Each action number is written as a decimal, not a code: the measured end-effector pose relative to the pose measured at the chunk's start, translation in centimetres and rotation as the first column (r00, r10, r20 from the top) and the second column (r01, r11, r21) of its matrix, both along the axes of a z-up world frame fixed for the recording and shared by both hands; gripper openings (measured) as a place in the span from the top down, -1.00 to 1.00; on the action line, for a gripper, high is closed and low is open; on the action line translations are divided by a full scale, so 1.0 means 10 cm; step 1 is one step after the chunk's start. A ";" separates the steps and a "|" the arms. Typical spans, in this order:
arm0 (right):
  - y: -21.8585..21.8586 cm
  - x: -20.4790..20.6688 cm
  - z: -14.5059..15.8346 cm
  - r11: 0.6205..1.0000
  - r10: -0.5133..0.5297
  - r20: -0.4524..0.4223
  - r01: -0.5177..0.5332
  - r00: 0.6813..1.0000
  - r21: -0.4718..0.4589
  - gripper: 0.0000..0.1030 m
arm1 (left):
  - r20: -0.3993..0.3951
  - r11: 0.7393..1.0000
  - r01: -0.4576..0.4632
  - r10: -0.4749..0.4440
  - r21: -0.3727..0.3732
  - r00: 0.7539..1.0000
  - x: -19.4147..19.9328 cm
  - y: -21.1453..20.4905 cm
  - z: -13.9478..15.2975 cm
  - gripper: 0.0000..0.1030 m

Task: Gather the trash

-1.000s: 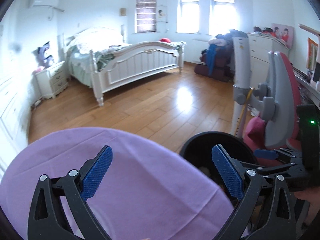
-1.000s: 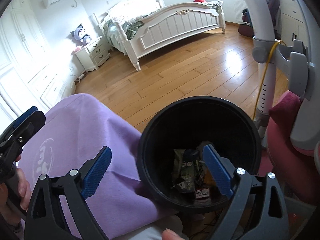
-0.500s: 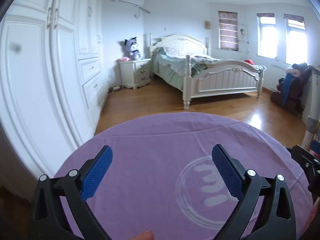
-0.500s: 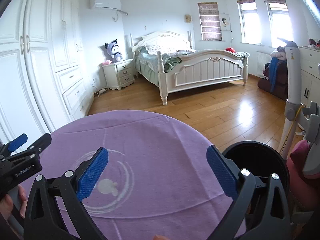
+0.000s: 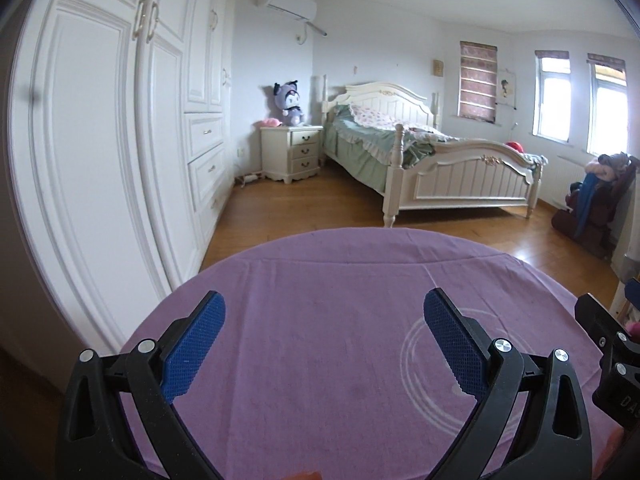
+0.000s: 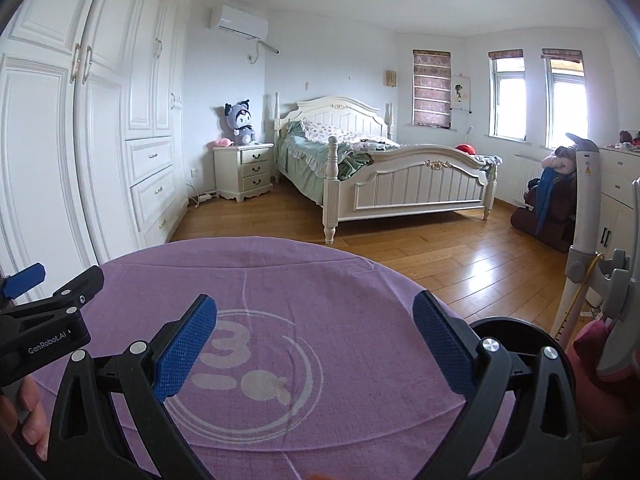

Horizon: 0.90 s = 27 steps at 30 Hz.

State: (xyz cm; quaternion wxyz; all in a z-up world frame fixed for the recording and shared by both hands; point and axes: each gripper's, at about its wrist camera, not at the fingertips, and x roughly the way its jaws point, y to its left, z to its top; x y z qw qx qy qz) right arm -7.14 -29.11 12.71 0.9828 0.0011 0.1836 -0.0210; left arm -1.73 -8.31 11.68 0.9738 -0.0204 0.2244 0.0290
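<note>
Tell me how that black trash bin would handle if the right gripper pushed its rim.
The black trash bin looks like a rigid round tub, so it would probably slide rather than crumple. On the smooth wooden floor it would likely skid easily. Its contents are hidden now, so its weight is unclear.

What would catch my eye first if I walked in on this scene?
Probably the round purple tablecloth filling the foreground, with a white circular logo printed on it. Both tools hover over it with fingers spread and holding nothing: the left tool and the right tool. Beyond stands a white bed, with a black trash bin at the table's right edge.
</note>
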 end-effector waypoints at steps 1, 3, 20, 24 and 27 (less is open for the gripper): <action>-0.01 0.00 0.00 1.000 -0.001 -0.002 0.001 1.000 0.004 -0.90 | 0.000 1.000 0.002 -0.002 -0.004 1.000 0.00 0.00 0.00 -0.90; -0.01 -0.01 0.01 1.000 -0.002 -0.003 0.002 1.000 0.007 -0.90 | -0.001 1.000 0.006 -0.006 -0.015 1.000 -0.01 0.02 -0.01 -0.90; 0.01 -0.11 0.00 1.000 0.008 0.025 -0.009 1.000 0.026 -0.89 | -0.046 0.999 0.019 -0.020 -0.030 0.999 -0.02 0.01 -0.11 -0.90; -0.02 -0.13 -0.01 1.000 0.012 0.025 -0.012 1.000 0.028 -0.90 | -0.047 1.000 0.017 -0.018 -0.026 0.999 -0.04 0.00 -0.12 -0.90; -0.02 -0.12 -0.01 1.000 0.013 0.025 -0.013 1.000 0.028 -0.90 | -0.049 1.000 0.018 -0.019 -0.025 0.999 -0.05 0.00 -0.12 -0.90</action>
